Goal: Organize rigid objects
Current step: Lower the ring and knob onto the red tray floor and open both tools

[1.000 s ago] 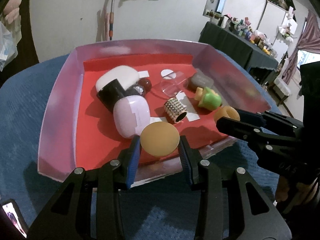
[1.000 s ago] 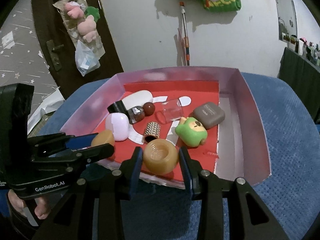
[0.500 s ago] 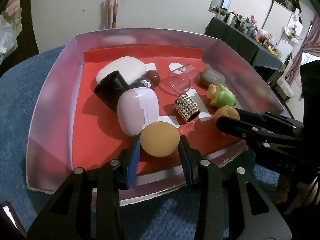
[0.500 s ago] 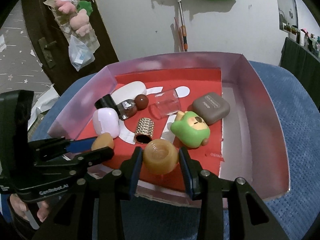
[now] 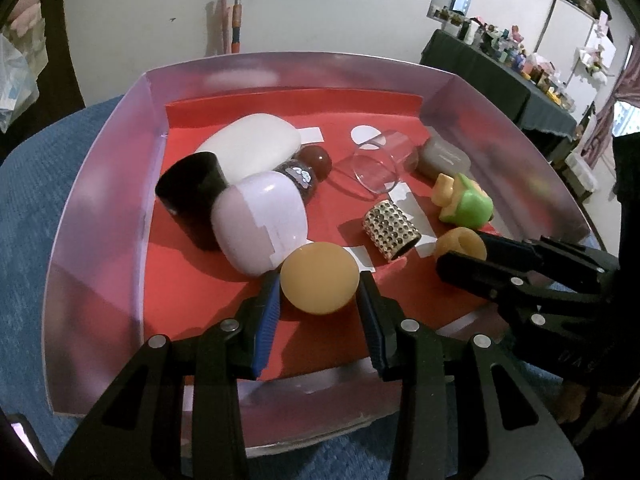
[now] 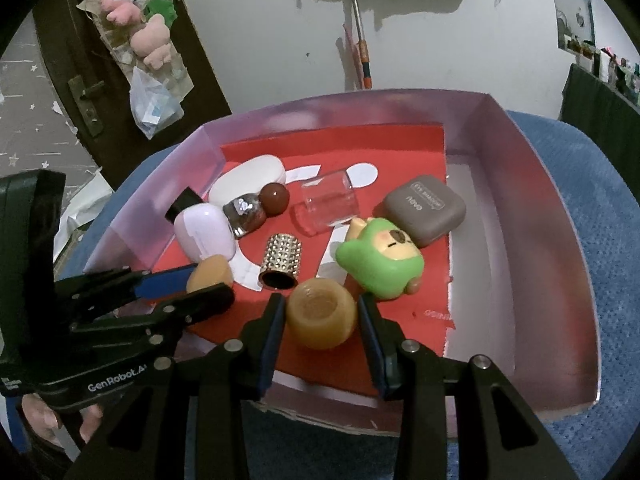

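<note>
Both grippers are hovering over the tray (image 5: 100,216); left gripper (image 5: 318,300) is grasping a ball (image 5: 319,278); right gripper (image 6: 322,320) is grasping a cup (image 6: 322,316); next move, likely: lowering and releasing onto bare red floor.

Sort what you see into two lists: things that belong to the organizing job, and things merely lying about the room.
Job: tan dome in left gripper; tan cup in right gripper; box; green figure; studded cap.

Lying about: plush bag; broom handle.

Home: door (image 6: 72,80), trinket-laden table (image 5: 516,68)
</note>
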The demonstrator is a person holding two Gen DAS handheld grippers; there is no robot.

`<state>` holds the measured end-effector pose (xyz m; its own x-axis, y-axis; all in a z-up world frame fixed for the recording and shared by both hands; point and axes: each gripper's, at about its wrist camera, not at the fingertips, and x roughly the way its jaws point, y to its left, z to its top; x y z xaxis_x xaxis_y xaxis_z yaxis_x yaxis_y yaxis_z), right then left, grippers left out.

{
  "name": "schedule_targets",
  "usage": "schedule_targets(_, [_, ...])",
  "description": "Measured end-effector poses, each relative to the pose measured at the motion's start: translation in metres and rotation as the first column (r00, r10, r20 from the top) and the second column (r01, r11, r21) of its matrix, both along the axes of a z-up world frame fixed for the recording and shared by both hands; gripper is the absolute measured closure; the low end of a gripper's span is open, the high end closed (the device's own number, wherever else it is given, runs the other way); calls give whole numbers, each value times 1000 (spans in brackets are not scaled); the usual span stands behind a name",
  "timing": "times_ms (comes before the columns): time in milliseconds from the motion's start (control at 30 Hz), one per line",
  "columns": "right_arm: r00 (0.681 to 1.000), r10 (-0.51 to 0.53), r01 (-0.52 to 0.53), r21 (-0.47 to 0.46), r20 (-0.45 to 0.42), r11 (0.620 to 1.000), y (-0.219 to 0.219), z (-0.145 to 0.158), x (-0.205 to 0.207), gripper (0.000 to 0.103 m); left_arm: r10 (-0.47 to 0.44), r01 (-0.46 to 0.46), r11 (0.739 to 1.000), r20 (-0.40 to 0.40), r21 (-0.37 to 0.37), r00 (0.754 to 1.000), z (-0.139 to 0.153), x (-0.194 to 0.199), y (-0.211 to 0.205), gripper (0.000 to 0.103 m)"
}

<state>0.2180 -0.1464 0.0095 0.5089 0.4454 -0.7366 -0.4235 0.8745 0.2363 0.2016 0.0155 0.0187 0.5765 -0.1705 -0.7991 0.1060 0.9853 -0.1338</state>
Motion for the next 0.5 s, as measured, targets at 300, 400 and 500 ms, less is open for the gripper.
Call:
schedule_targets(300, [999,-33,36,-67,43,997,3,-4,3,63,13,-13,999,12,39,1000,-3,1,-3,67])
schedule_targets(400, [999,-38,40,-66,30,997,0,-7,6,63,12,-13,999,12,38,1000,-3,1,-2,67])
schedule_targets(500, [999,-37,40,-78,35,996,1,-6,6,63,13,-13,999,13,40,1000,-3,1,-2,67])
